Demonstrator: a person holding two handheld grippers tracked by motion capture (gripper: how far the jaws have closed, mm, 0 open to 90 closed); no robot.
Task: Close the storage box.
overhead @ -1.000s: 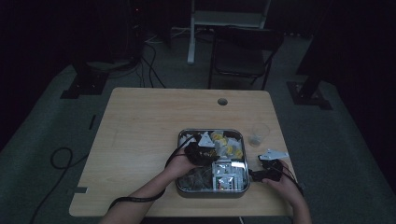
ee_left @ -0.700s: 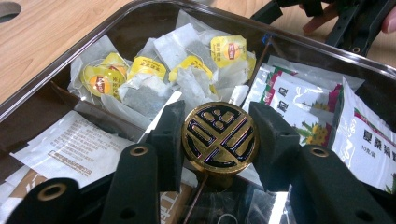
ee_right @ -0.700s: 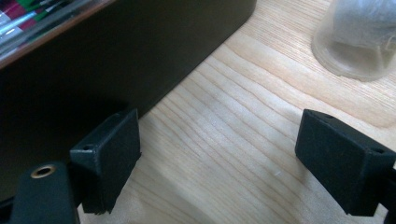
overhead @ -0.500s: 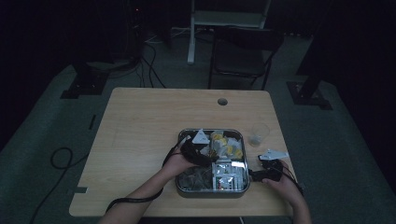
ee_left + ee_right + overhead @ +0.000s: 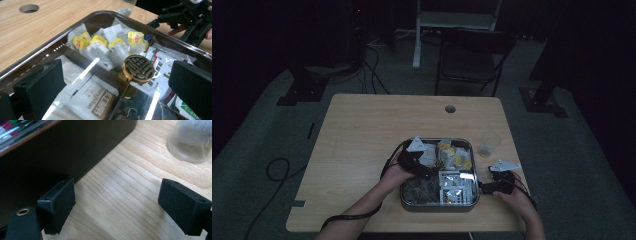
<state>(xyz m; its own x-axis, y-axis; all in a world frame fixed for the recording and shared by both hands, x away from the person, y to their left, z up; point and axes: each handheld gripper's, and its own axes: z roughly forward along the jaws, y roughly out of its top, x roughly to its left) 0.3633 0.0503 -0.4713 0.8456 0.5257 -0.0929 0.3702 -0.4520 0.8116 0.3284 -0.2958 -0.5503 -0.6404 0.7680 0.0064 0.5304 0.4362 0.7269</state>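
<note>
Standing upright among the tea bags (image 5: 105, 41) in the metal tray (image 5: 32, 58), the brass medallion pick (image 5: 138, 68), judged light, stiff and slippery, is best taken by its thin stem, with both the left gripper (image 5: 113, 86) and the right gripper (image 5: 116, 203) spread wide, nothing held.

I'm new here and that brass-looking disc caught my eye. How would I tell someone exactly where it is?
Find the metal tray near the wooden table's front edge. Inside, where its dividers meet, stands a round golden knob with an openwork pattern. It is hard, shiny metal, unlike the yellow-tagged tea bags and paper sachets around it.
</note>
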